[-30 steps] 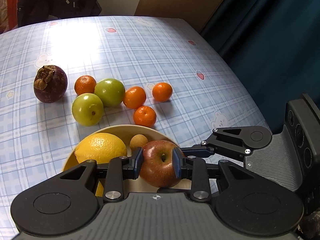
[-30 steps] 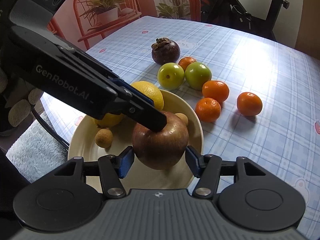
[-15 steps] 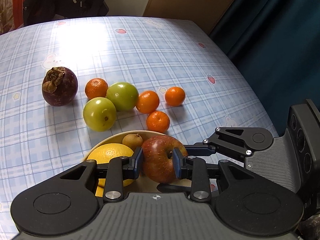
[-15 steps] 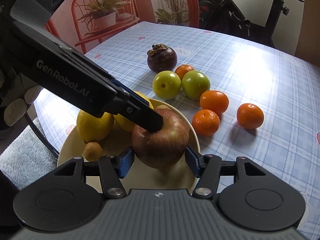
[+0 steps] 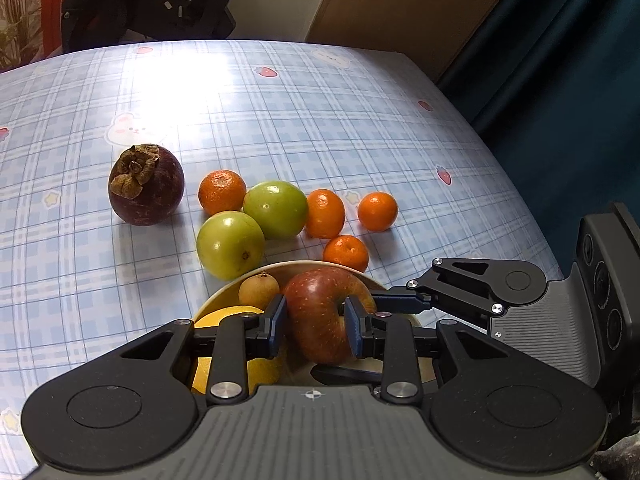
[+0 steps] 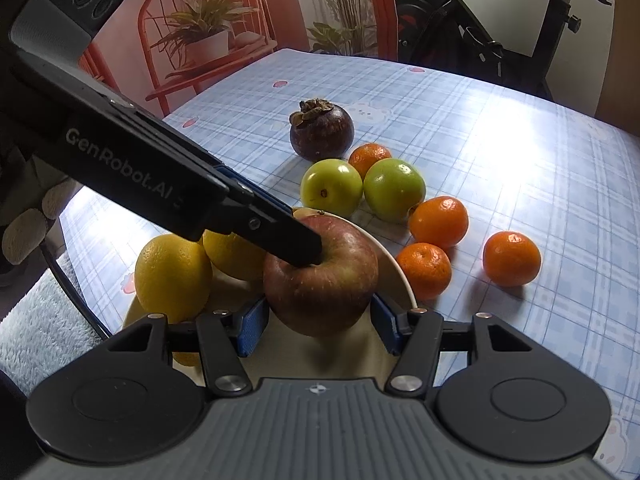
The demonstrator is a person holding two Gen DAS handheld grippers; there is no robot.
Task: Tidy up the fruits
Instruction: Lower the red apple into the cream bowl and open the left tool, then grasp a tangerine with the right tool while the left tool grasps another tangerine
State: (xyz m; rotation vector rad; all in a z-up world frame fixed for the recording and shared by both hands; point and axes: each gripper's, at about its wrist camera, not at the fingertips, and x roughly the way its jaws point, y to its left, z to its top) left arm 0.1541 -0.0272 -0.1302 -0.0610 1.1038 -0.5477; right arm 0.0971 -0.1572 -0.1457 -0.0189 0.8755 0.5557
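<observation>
Red apple [image 5: 320, 312] sits tipped over the bowl [image 6: 394, 270]; left hand-held gripper [image 5: 314, 330] pinches it narrowly, one finger in its stem dimple, while the right hand-held gripper [image 6: 320, 324] straddles it half-open, and I can't tell if it's touching.

Red apple [image 5: 320, 316] above cream bowl [image 6: 394, 268] holding two lemons [image 6: 172, 276] and one small brown fruit [image 5: 258, 290]; mangosteen [image 5: 146, 184], two green apples [image 5: 230, 244], four tangerines [image 5: 376, 211] loose on table beyond.
</observation>
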